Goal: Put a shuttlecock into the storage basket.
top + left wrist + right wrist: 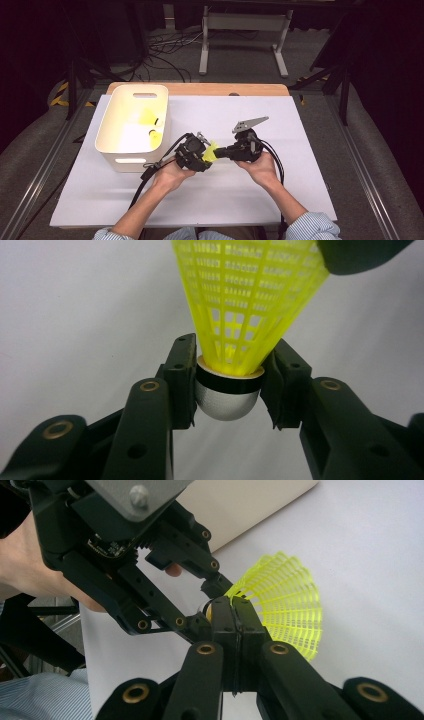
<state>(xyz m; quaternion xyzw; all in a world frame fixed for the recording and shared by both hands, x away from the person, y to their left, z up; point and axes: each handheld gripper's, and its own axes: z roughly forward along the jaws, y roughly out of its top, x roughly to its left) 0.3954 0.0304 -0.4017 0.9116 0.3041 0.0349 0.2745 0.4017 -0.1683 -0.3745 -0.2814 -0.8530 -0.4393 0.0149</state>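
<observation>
At the left of the table [90, 200], a cream plastic bin [131, 160] is seen with 2 yellow shuttlecocks [150, 125] already lying inside — so part of the collecting appears to be done. Just right of the bin, the left gripper [196, 156] is held above the white table cover, and its jaws are set on either side of the cork of a 3rd shuttlecock [235, 340]. In the left gripper view the 2 pads are seen right against the rounded silver-white cork, the left pad touching and the right one at or nearly at contact; full clamping cannot be confirmed. Further right, the right gripper [227, 151] is found with its jaws pressed together on the rim of the shuttlecock's skirt, as is shown in the right gripper view.

The step is judged to be a hand-over between the 2 grippers — the release by the right one and the drop into the bin are judged to be left.

The shuttlecock is made of bright yellow plastic mesh, flared like a fan, with a black band around the cork; the skirt looks light and easily deformed where it is pinched.
</observation>
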